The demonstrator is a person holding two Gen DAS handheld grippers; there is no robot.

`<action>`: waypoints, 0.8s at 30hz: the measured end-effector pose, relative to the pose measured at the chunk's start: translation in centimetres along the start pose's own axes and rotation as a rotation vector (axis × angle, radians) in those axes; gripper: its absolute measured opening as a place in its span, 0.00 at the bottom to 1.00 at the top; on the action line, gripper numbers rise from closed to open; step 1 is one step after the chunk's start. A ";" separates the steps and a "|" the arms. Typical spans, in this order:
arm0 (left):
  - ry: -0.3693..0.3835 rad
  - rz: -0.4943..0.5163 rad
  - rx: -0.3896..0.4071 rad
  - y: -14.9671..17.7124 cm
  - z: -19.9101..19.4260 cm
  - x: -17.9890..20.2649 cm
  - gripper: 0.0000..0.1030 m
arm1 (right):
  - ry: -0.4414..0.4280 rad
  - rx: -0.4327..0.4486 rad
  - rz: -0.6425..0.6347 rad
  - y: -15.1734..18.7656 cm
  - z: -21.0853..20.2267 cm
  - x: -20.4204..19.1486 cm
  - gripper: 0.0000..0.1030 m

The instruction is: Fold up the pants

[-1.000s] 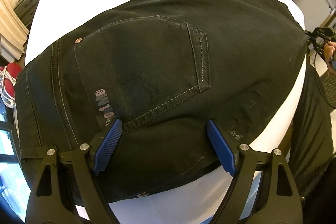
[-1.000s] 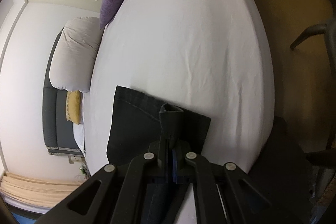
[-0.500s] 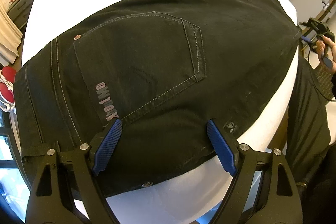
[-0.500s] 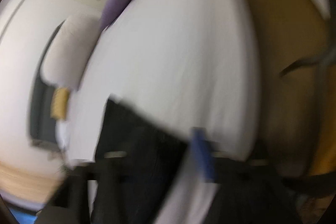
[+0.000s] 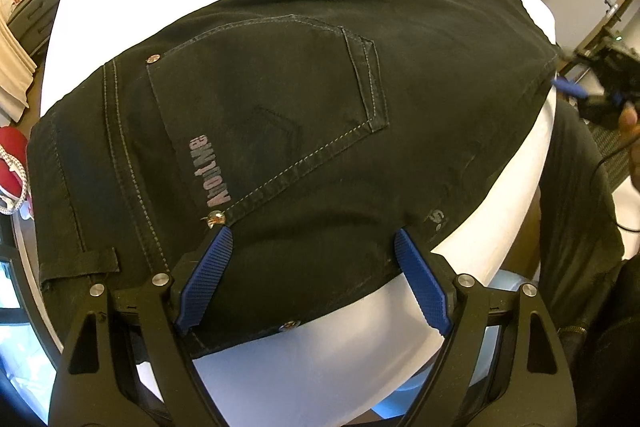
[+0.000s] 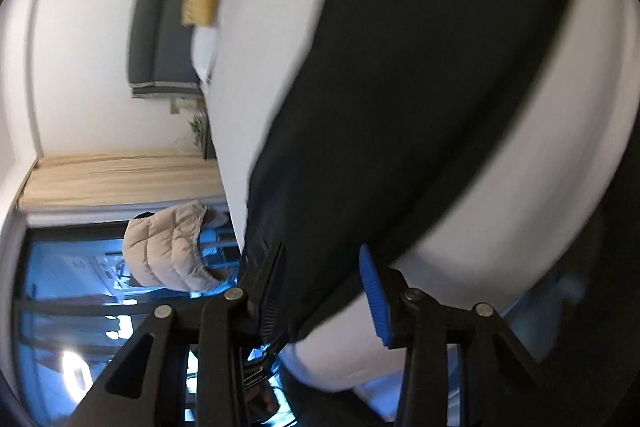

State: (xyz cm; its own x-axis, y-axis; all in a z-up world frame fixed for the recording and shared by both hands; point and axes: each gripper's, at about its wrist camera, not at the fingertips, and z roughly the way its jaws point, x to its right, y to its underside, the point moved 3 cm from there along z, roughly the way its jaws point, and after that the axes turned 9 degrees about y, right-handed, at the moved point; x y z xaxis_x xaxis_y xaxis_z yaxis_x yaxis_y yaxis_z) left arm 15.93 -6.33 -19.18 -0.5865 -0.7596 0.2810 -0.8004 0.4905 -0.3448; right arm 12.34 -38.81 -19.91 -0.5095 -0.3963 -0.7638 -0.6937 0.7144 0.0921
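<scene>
While black denim pants point(image 5: 320, 131) are lying flat, seat up, on white bed sheet point(image 5: 304, 359), left gripper point(image 5: 308, 283) is hovering wide open over waistband corner near back pocket point(image 5: 264, 115), holding nothing. Long axis is running from that pocket rightward toward right gripper point(image 6: 324, 291), parted, empty, blurred, at leg end. Judgement: each gripper is nearer own end; lengthwise fold pending.
</scene>
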 end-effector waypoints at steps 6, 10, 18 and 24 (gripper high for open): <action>0.008 -0.021 0.021 0.8 -0.3 -0.1 0.82 | -0.020 -0.096 0.030 2.0 4.0 0.1 0.41; 0.002 -0.018 0.023 1.0 -0.1 0.0 0.83 | -0.033 -0.090 0.048 1.5 4.1 0.6 0.41; -0.002 -0.019 0.022 0.9 0.2 0.4 0.83 | -0.039 -0.090 0.066 1.4 4.9 0.2 0.40; -0.004 -0.019 0.014 0.8 0.5 0.6 0.83 | -0.024 -0.071 0.013 1.1 5.6 -0.1 0.16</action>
State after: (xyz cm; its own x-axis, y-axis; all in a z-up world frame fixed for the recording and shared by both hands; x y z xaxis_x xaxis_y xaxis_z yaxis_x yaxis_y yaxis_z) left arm 14.97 -6.60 -19.75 -0.5710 -0.7704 0.2837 -0.8093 0.4701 -0.3523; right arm 14.50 -34.77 -23.25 -0.5068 -0.3732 -0.7771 -0.7222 0.6761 0.1463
